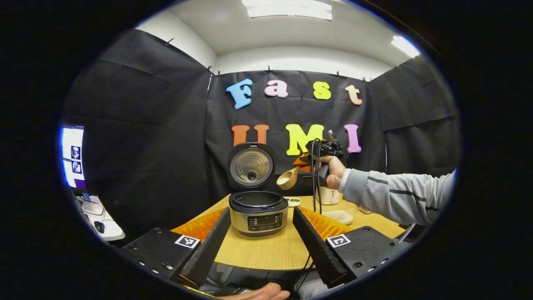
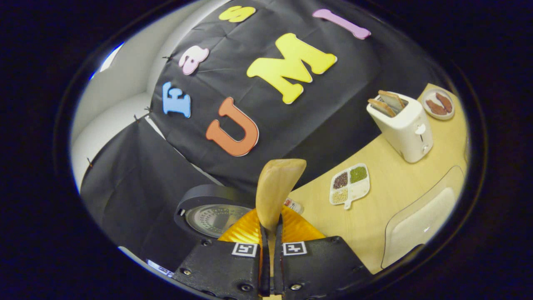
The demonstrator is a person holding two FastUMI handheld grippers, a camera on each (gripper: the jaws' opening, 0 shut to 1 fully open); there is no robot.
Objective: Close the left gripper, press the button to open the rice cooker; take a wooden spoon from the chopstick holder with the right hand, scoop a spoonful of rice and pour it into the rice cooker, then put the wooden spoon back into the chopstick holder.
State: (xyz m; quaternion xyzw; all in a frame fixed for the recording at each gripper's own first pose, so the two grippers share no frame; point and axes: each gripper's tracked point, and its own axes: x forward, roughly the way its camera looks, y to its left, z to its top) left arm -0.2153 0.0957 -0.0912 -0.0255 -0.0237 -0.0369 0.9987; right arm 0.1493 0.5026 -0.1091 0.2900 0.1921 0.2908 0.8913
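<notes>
Left claw (image 1: 261,233) spread wide around round metal cooker (image 1: 258,212) at 12 o'clock, lid up, right claw (image 2: 270,233) pinching smooth wooden spoon (image 2: 277,187), pale woodgrain desk (image 2: 387,196).

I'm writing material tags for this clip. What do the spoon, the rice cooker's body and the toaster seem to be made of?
Spoon: pale, matte wood, going by its tan colour and smooth carved bowl.
Rice cooker: body looks like brushed metal with a dull sheen, under a dark, probably plastic rim and panel.
Toaster: smooth cream shell, likely plastic or painted metal; I cannot tell which.
</notes>
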